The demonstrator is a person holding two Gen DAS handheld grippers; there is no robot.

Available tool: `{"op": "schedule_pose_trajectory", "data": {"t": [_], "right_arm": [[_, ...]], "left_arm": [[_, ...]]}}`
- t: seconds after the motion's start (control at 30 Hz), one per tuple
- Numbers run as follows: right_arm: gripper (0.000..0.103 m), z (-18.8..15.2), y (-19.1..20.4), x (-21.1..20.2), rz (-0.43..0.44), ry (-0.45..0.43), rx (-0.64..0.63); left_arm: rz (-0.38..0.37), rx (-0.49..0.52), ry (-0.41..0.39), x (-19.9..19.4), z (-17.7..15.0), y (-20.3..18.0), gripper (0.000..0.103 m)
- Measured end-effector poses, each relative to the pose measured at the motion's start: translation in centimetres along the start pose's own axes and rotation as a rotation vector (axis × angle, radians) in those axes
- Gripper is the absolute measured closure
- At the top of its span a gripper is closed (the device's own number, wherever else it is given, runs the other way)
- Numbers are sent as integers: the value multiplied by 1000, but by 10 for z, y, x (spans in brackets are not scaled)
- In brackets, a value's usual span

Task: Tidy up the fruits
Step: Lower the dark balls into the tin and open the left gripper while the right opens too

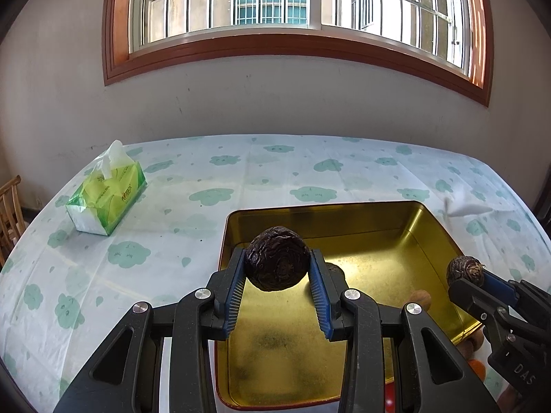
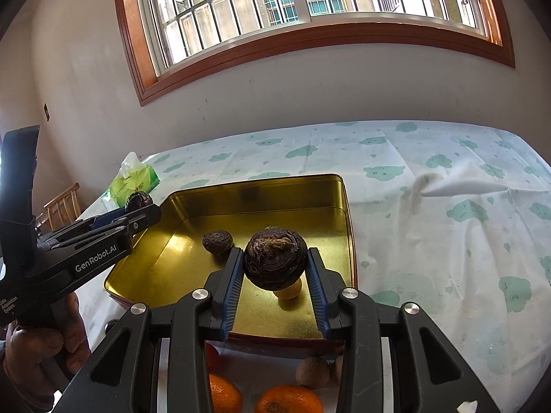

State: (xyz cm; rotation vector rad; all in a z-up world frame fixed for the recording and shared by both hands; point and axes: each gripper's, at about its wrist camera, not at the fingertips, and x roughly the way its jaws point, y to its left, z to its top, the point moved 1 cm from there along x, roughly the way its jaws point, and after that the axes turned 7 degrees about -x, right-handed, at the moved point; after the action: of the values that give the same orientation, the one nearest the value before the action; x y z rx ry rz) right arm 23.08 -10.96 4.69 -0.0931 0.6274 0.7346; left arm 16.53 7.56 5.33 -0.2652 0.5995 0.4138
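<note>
A big window looks over my table (image 1: 275,172) with its cloud cloth. My left gripper (image 1: 277,268) is closed on a dark wrinkly fruit (image 1: 277,258), held up above the gold tin (image 1: 378,213). My right gripper (image 2: 275,266) squeezes another dark fruit (image 2: 275,258) over the tin's near edge. The tin floor is right under both fruits, so I think each one just needs to go down. One dark fruit (image 2: 217,241) already sits inside. Oranges (image 2: 289,399) wait outside, close to me.
</note>
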Motion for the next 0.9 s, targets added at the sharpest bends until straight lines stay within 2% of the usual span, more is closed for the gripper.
{"op": "schedule_pose_trajectory", "data": {"t": [0.9], "right_arm": [[69, 14, 0, 43, 4, 84, -7]], "left_arm": [[-8, 1, 37, 25, -2, 1, 66]]}}
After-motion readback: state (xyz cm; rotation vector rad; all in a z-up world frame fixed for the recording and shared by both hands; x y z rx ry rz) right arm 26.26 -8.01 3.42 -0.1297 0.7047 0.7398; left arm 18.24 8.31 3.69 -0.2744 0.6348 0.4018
